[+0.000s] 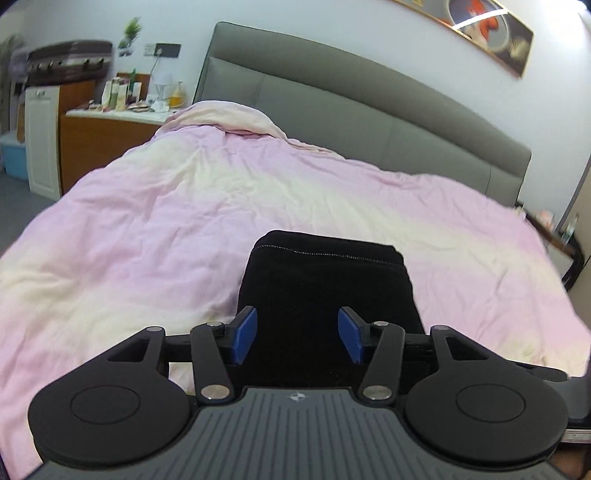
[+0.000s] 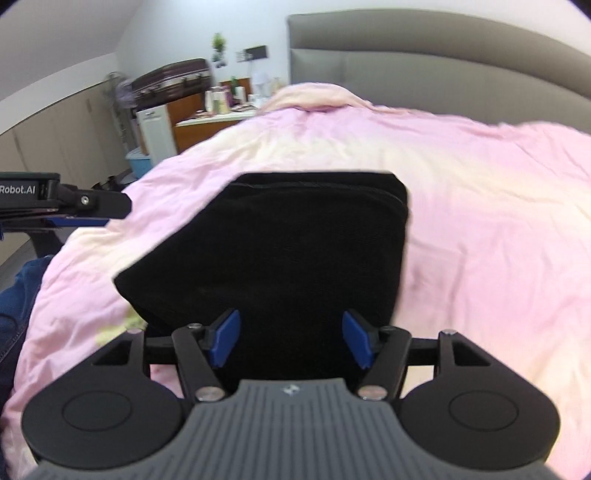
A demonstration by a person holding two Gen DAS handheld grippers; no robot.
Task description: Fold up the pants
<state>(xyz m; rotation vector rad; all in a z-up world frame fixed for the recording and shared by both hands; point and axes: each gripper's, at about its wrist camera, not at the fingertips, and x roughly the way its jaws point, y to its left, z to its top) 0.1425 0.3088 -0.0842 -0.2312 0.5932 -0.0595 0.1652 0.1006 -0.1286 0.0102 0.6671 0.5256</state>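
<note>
black pants [image 1: 325, 284] with pale stitching, pink-and-cream quilt [image 1: 184, 206], grey headboard [image 1: 332, 99].

Counts: 1 pants, 2 grippers, 1 bed set.
One pair of black pants [image 1: 327, 284] in a folded stack; one pink duvet [image 1: 166, 221]; one grey headboard [image 1: 332, 99]. Two grippers: left gripper [image 1: 297, 334], right gripper [image 2: 291, 338], each with two blue pads [image 1: 244, 334], four pads total. One framed picture [image 1: 480, 29], one dark suitcase [image 1: 70, 61], one white cabinet [image 1: 42, 142], one blue bin [image 1: 14, 155], one wall plant [image 1: 131, 31]. Dresser bottles too blurred to count.
</note>
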